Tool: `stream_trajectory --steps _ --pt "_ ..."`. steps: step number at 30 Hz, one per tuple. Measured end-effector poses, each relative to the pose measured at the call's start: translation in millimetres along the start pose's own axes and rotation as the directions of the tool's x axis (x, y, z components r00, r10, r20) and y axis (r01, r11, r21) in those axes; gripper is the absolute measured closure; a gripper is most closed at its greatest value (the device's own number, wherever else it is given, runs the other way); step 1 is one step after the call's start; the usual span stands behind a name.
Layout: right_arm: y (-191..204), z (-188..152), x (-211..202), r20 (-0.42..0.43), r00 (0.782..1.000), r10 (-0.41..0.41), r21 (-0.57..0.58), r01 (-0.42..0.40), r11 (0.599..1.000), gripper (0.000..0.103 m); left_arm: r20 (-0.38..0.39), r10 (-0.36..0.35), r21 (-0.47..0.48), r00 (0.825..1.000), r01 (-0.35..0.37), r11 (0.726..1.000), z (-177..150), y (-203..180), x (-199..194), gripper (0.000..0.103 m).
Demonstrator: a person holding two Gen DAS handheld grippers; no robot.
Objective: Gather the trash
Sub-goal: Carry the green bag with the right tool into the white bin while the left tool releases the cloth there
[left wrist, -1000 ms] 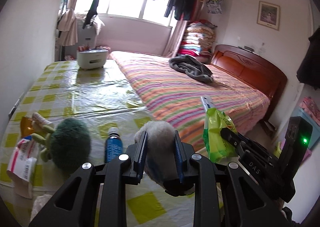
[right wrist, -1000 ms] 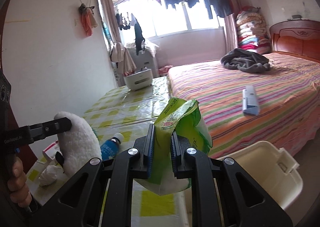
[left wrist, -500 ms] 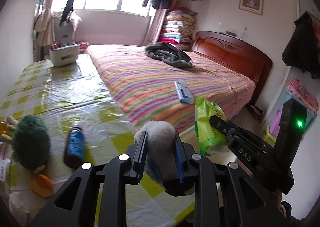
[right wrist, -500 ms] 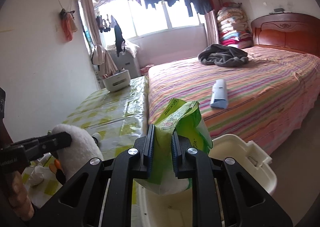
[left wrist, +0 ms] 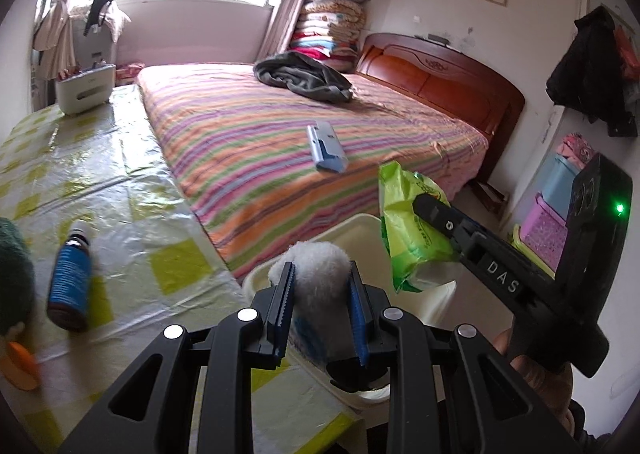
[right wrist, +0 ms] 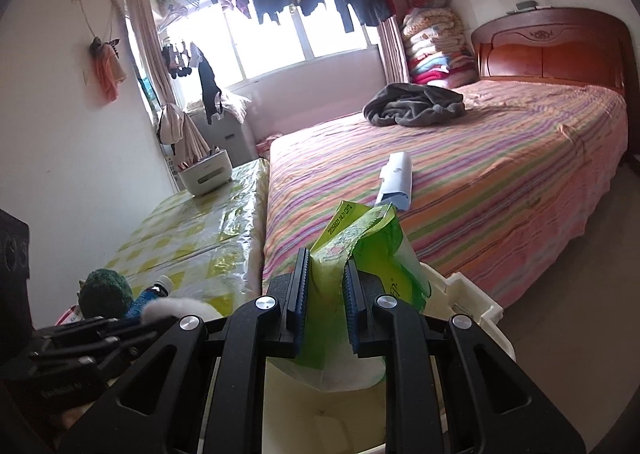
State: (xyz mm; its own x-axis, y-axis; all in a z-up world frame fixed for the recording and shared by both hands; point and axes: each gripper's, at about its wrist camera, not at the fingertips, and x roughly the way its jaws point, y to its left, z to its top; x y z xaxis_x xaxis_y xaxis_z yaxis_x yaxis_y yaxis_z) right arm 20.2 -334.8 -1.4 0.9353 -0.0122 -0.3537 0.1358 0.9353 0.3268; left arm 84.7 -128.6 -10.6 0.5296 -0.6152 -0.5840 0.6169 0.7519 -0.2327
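Hovering over the white bin point(right wrist: 468, 294) at the table's near right edge, the right gripper point(right wrist: 324, 294) stays clamped on the green wrapper point(right wrist: 376, 254), upright directly above the opening. The left gripper point(left wrist: 320, 294), clamped on a white fluffy wad point(left wrist: 316, 274), sits just left, over the bin's rim

The letters "DAS" stand in white on the black body of the right gripper point(left wrist: 430, 210), as the left wrist view shows. Along the torn top edge of the green bag point(right wrist: 372, 250) runs a line of small printed digits, too blurred to read with certainty.
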Motion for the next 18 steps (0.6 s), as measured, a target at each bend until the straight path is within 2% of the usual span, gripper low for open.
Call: stream_trajectory --steps 2,4,6,11,14,18 --pt "-2 -1 -2 0.002 1.0 -0.006 0.002 0.006 1.0 0.084 -0.016 -0.003 0.01 1.0 0.003 1.0 -3 -4 8 0.078" --pt "-4 -1 -3 0.006 1.0 -0.012 0.011 0.012 1.0 0.079 -0.027 -0.004 0.013 1.0 0.004 1.0 -4 -6 13 0.078" --pt "-8 -1 -3 0.007 1.0 -0.009 0.028 0.009 1.0 0.056 -0.036 -0.003 0.01 0.999 0.004 1.0 -5 -7 16 0.078" --pt "-7 0 -6 0.022 1.0 -0.007 0.034 0.006 0.999 0.053 -0.038 0.015 0.014 0.999 -0.014 1.0 -5 -6 20 0.076" --pt "-5 0 -6 0.023 1.0 0.005 0.032 -0.005 0.999 0.052 -0.026 0.036 0.036 0.999 -0.035 0.999 -6 -9 21 0.066" --pt "-6 2 -9 0.042 0.999 0.003 0.034 -0.004 0.999 0.051 -0.004 0.049 0.049 0.999 -0.049 0.998 -5 -10 17 0.043"
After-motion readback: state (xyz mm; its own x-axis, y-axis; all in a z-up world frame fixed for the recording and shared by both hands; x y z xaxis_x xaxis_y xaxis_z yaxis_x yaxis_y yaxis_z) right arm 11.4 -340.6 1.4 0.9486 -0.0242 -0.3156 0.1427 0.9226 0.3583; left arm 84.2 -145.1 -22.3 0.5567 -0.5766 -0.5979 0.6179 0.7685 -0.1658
